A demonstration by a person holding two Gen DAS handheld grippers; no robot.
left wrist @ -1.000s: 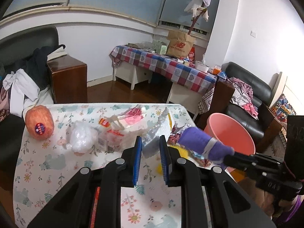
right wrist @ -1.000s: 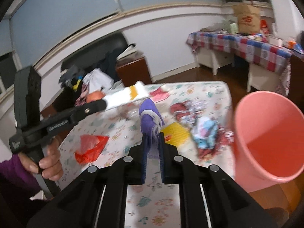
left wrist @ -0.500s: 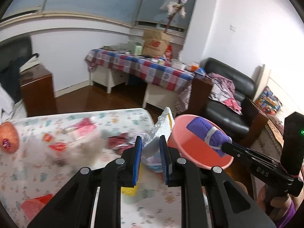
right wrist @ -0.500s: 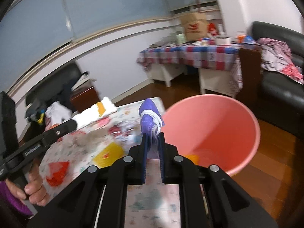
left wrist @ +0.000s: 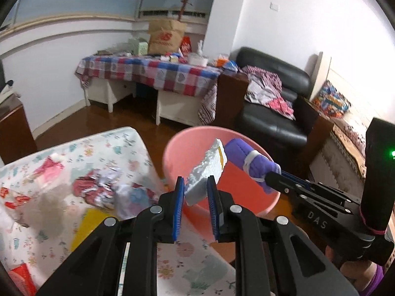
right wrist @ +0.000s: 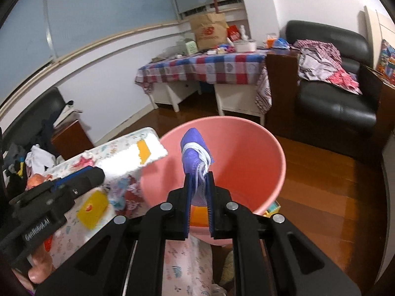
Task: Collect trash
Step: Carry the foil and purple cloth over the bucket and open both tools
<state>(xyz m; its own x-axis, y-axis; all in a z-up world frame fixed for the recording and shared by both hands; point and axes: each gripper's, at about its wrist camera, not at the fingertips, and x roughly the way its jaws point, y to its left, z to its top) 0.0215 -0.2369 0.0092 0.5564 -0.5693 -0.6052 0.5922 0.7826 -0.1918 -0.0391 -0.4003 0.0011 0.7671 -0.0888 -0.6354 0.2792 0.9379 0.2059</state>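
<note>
My left tongs (left wrist: 195, 192) are clenched on a white foam piece (left wrist: 206, 166) with a small orange patch. The piece sticks out past the tips, long and flat, and it points forward and a bit to the right. Its far end hangs over the near rim of the pink bucket (left wrist: 172, 148), but the tips of these tongs are not yet past that rim. Behind and to the left of them the table (left wrist: 138, 145) holds more trash: a crumpled pile of wrappers (left wrist: 98, 190) and a yellow packet (left wrist: 86, 224).

To the right, my right tongs (right wrist: 198, 190) are clenched on a purple cloth roll (right wrist: 195, 153) with a white band around it. The roll stands up and forward from the tips, and it sits right over the open mouth of the bucket. The bucket lies straight ahead of these tongs and below them.

So I think the right hand is nearer to dropping its load. If I let go there, the roll should fall inside. The left hand needs to go a bit more forward and right first, or the foam may hit the rim or land on the table edge. The two pieces are just beside each other, so they could bump.
</note>
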